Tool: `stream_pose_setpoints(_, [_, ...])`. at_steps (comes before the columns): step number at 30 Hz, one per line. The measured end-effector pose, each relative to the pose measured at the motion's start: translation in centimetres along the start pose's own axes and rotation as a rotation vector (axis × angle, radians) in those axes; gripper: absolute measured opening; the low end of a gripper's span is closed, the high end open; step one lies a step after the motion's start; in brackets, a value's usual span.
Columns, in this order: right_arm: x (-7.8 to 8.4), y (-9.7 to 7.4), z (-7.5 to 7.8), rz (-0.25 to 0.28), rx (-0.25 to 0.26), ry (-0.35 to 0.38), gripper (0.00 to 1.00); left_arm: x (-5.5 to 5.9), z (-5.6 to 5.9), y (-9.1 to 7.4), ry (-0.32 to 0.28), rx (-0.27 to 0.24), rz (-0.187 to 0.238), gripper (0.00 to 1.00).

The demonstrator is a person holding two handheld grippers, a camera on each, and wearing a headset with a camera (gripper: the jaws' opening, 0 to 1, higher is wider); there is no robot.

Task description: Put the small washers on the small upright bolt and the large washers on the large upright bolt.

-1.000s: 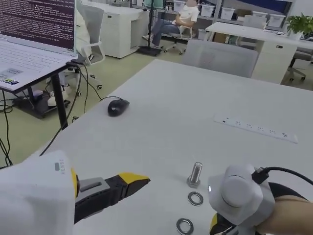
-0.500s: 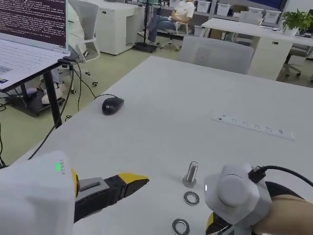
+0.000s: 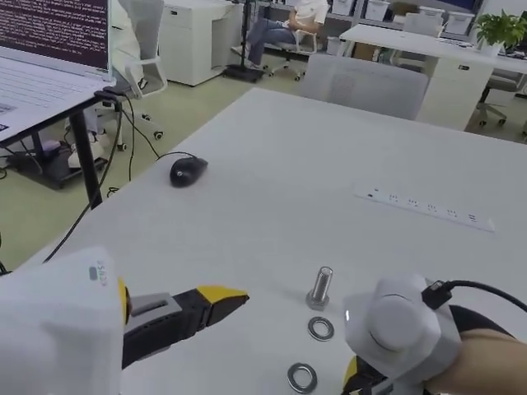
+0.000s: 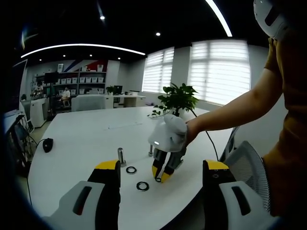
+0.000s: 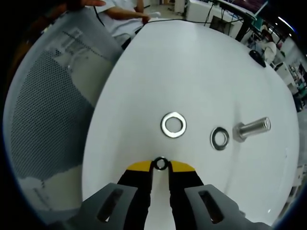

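A white table (image 3: 272, 164) spreads across the head view. On it, a black mouse (image 3: 188, 170) lies at centre left and a white power strip (image 3: 424, 208) at centre right. Lower down stands an upright bolt (image 3: 321, 288), with one washer (image 3: 320, 329) just below it and a second washer (image 3: 302, 378) near the bottom edge. A small ring (image 5: 161, 164), at lower centre of the right gripper view, may also rest on the surface.

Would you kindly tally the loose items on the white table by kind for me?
Washers: 3, including a small washer at the right gripper tips
Bolts: 2, the thinner one half hidden behind that gripper
Mouse: 1
Power strip: 1
Total: 7
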State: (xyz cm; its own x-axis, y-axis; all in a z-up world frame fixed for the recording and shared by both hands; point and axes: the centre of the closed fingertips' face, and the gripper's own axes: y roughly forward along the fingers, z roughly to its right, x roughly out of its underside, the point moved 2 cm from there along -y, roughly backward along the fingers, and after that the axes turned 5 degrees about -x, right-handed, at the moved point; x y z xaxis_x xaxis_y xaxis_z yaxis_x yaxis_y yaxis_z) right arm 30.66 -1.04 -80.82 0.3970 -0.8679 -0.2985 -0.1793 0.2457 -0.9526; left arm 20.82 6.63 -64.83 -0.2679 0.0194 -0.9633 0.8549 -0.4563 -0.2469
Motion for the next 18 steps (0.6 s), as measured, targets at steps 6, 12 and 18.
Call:
stream_pose_setpoints(6, [-0.03, 0.0, 0.09, -0.01, 0.001, 0.004, 0.13, 0.02, 0.08, -0.08, 0.002, 0.0, -0.001, 0.69])
stream_pose_setpoints(12, [0.01, -0.09, 0.07, 0.011, 0.003, 0.019, 0.12, 0.13, 0.18, -0.1, 0.004, 0.001, -0.008, 0.69])
stream_pose_setpoints(18, [0.66, -0.64, 0.14, 0.01, 0.002, 0.022, 0.12, 0.21, 0.22, -0.05, 0.006, 0.003, -0.015, 0.69])
